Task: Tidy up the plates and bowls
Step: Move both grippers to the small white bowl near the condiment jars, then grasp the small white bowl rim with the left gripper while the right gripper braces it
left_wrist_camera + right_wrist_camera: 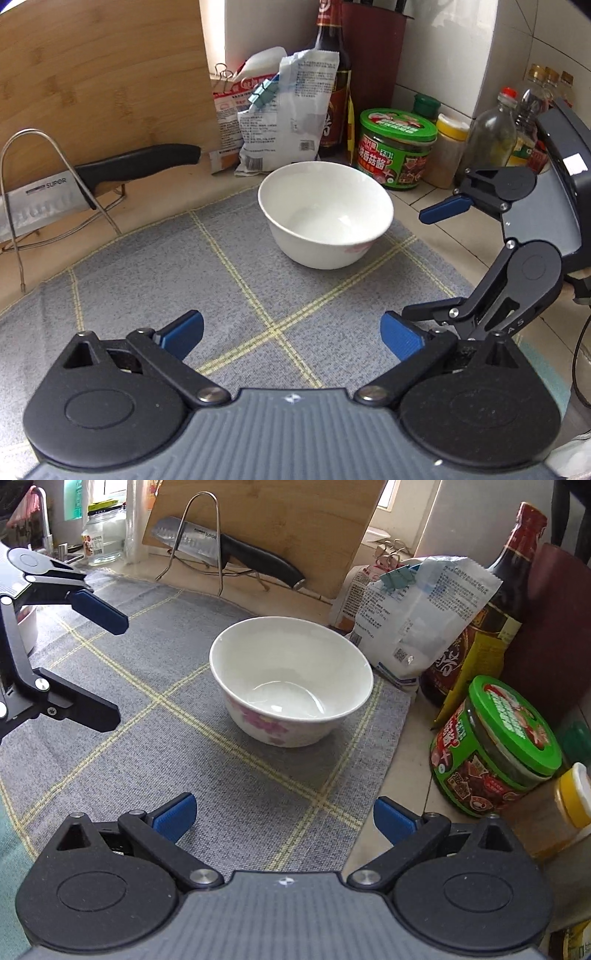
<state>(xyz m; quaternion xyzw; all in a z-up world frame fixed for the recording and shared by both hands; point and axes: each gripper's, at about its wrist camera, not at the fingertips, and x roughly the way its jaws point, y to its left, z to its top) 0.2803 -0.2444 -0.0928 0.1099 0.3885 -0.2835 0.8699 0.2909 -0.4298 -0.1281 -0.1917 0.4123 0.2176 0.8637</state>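
A white bowl with pink flowers on its side stands upright and empty on a grey checked mat; it also shows in the right wrist view. My left gripper is open and empty, short of the bowl. My right gripper is open and empty, also short of the bowl. The right gripper shows at the right of the left wrist view, and the left gripper shows at the left edge of the right wrist view. No plate is in view.
A knife lies in a wire rack against a wooden cutting board. Behind and right of the bowl stand clipped bags, a dark sauce bottle, a green-lidded jar and several spice bottles.
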